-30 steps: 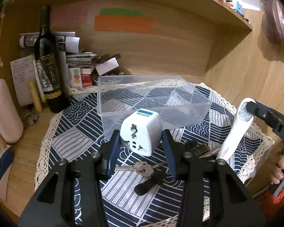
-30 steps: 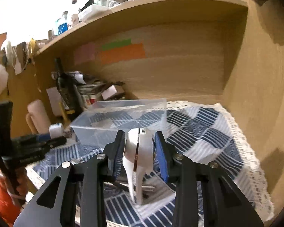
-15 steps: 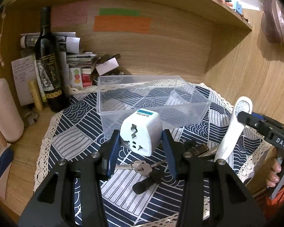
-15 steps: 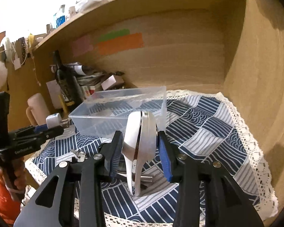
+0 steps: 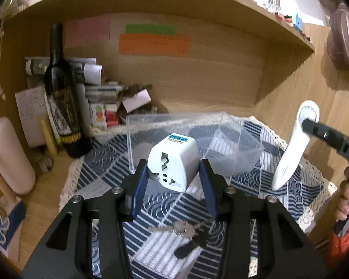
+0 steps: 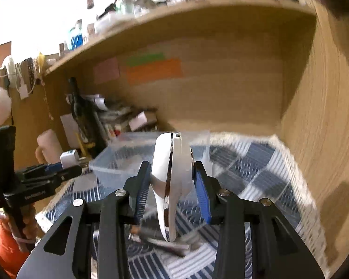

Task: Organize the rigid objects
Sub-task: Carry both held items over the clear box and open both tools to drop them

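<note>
My left gripper [image 5: 173, 176] is shut on a white travel adapter [image 5: 172, 165] and holds it above the cloth, just in front of a clear plastic box [image 5: 193, 139]. My right gripper [image 6: 171, 181] is shut on a white and chrome handle-shaped tool [image 6: 171, 186], held upright near the box [image 6: 128, 158]. That tool also shows in the left wrist view [image 5: 293, 148], at the right of the box. The adapter also shows in the right wrist view [image 6: 68, 159]. Keys [image 5: 181, 229] and a dark tool [image 5: 193, 244] lie on the cloth below.
A blue patterned cloth [image 5: 100, 162] covers the desk inside a wooden alcove. A wine bottle [image 5: 62, 97], papers and small boxes [image 5: 104, 107] stand at the back left. A pink cylinder [image 5: 9, 158] lies at the left. The wooden side wall [image 6: 314, 127] is close on the right.
Both grippers have risen with their objects and moved toward the clear box. The right wrist view is now blurred by motion.
</note>
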`<control>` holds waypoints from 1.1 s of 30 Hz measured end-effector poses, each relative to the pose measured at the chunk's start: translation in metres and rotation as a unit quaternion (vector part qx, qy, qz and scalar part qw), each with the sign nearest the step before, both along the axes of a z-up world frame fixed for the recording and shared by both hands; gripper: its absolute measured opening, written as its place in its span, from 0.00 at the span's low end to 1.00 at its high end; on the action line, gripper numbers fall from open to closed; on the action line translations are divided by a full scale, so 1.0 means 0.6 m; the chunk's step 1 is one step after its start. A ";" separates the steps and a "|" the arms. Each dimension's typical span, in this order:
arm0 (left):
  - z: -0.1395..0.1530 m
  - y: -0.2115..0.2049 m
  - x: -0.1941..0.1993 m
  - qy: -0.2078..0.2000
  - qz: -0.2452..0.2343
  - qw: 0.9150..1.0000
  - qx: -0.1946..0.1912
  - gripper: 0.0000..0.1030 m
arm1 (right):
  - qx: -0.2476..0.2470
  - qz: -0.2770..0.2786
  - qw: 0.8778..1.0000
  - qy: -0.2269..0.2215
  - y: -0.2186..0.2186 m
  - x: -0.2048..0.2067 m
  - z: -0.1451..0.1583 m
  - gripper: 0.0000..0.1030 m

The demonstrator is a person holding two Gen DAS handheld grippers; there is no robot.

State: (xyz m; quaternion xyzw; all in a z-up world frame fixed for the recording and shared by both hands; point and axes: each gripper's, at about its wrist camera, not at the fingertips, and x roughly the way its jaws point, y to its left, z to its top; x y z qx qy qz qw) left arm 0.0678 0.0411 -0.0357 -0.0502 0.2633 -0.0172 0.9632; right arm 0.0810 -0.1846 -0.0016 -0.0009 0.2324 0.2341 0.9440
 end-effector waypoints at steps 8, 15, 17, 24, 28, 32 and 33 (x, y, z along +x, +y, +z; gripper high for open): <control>0.016 0.020 0.062 0.012 -0.006 1.000 -0.005 0.43 | -0.023 -0.012 0.998 -0.062 0.030 0.045 0.062 0.33; -0.011 0.024 0.139 0.066 -0.023 0.998 0.002 0.43 | -0.074 0.005 0.996 -0.050 0.087 0.115 0.043 0.33; -0.024 0.024 0.161 0.085 -0.031 0.996 0.005 0.43 | -0.096 0.014 0.995 -0.037 0.106 0.136 0.025 0.33; -0.066 0.018 0.220 0.135 -0.053 0.989 0.007 0.43 | -0.168 0.048 0.984 0.021 0.161 0.202 -0.046 0.33; -0.085 0.021 0.242 0.154 -0.056 0.986 0.009 0.43 | -0.189 0.061 0.979 0.037 0.186 0.219 -0.070 0.33; -0.093 0.022 0.250 0.157 -0.051 0.986 0.013 0.43 | -0.198 0.080 0.975 0.060 0.209 0.233 -0.093 0.33; -0.093 0.022 0.250 0.157 -0.052 0.986 0.011 0.43 | -0.201 0.085 0.974 0.068 0.215 0.236 -0.100 0.33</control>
